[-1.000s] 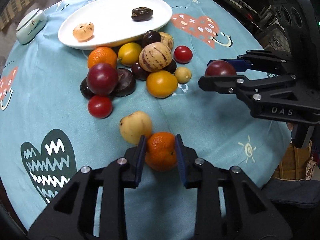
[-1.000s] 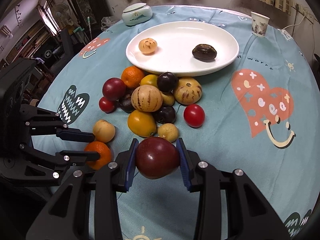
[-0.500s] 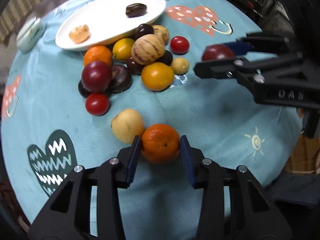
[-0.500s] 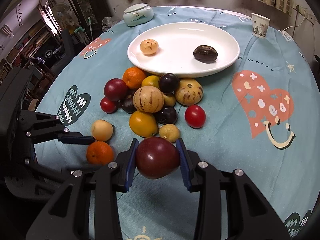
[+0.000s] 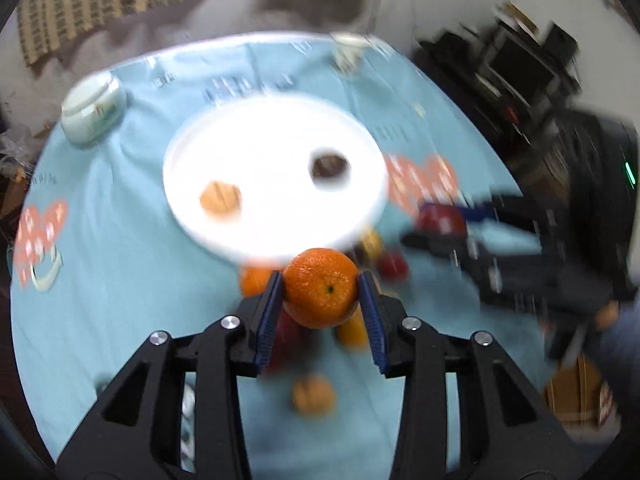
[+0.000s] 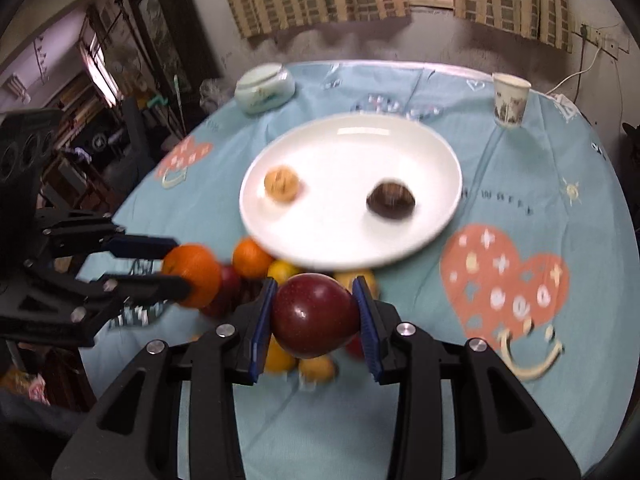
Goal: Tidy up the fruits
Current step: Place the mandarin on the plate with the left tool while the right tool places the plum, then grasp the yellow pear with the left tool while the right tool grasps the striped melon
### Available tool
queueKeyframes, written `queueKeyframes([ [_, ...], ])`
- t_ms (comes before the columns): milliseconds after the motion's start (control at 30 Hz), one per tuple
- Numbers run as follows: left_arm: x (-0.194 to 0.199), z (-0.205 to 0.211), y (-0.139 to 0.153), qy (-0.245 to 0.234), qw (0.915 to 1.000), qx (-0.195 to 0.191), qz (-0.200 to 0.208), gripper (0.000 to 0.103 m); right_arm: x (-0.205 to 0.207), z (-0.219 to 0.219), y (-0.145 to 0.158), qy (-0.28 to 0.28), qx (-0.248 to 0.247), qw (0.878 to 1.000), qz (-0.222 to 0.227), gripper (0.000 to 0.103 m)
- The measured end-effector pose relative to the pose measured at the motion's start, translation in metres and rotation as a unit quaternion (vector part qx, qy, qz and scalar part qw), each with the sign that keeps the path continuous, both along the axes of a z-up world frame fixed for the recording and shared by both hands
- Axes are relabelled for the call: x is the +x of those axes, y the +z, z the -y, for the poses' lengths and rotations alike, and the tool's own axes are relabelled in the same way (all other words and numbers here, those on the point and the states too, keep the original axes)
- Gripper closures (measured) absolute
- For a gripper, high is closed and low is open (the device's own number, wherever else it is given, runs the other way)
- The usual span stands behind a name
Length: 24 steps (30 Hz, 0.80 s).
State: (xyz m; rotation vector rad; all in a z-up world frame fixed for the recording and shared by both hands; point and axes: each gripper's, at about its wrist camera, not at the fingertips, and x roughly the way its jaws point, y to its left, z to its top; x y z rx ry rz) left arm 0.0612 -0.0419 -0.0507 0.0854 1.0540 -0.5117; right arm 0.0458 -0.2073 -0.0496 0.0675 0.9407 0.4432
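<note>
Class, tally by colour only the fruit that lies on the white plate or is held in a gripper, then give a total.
Orange: 1, the orange fruit in the left gripper
Dark red: 1, the dark red fruit in the right gripper
Tan: 1, the tan fruit on the white plate
Dark brown: 1, the dark brown fruit on the same plate
Total: 4

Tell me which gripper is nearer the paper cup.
Right. The right gripper sits on the paper cup side of the plate; the left gripper is opposite.
</note>
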Motion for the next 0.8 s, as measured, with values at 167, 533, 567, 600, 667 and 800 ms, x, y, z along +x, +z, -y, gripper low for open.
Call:
queueKeyframes([
  [167, 0.075, 0.026, -0.025, 0.048, 0.9976, 0.048, -0.014, 0.063, 0.053, -0.008, -0.022, -0.013, -0.011, 1.000, -0.024, 0.064],
  [533, 0.093, 0.016, -0.028, 0.058, 0.9967, 0.056, 0.003, 0.041, 0.086, 0.001, -0.036, -0.031, -0.023, 0.999, -0.033, 0.062],
  [567, 0.094, 0.013, -0.027, 0.062, 0.9966, 0.053, 0.001, 0.041, 0.085, 0.004, -0.034, -0.036, -0.016, 0.999, -0.029, 0.060],
  [600, 0.094, 0.011, -0.025, 0.067, 0.9966, 0.049, -0.002, 0.041, 0.083, 0.006, -0.033, -0.037, -0.002, 0.999, -0.028, 0.045],
  [667, 0.091, 0.005, -0.023, 0.077, 0.9961, 0.043, -0.004, 0.041, 0.081, 0.007, -0.026, -0.048, 0.011, 0.999, -0.010, 0.033],
  [800, 0.071, -0.008, -0.011, 0.088, 0.9951, 0.043, 0.008, 0.041, 0.078, 0.005, -0.012, -0.053, 0.009, 0.999, 0.001, 0.033],
])
